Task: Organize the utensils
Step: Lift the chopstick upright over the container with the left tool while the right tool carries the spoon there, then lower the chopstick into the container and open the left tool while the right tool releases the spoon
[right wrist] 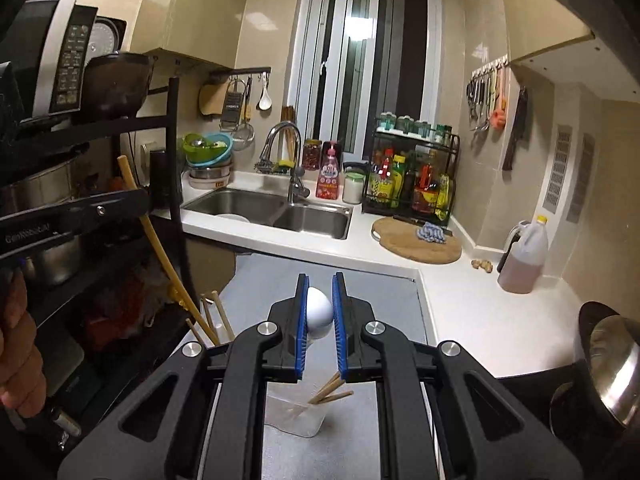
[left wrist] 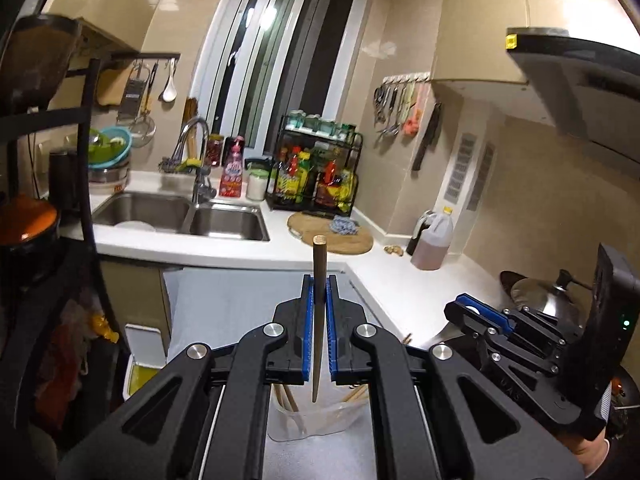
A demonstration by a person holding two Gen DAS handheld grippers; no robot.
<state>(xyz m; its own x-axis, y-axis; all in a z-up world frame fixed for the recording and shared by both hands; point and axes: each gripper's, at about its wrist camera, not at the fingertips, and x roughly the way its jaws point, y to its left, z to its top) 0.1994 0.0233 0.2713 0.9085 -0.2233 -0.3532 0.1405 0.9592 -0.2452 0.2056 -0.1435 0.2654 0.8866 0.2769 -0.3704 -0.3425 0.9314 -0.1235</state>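
Chopstick [left wrist: 319, 320] stands upright, clamped in left gripper [left wrist: 319, 300], above the clear cup [left wrist: 316, 420]; right gripper [right wrist: 320, 308] grips a white spoon [right wrist: 319, 312].

At far centre we see a double steel sink [right wrist: 272, 210] with a curved faucet [right wrist: 290, 152]. To its right we find a black condiment rack [right wrist: 412, 176], a round wooden board [right wrist: 416, 242] and an oil jug [right wrist: 524, 256] near the right wall.
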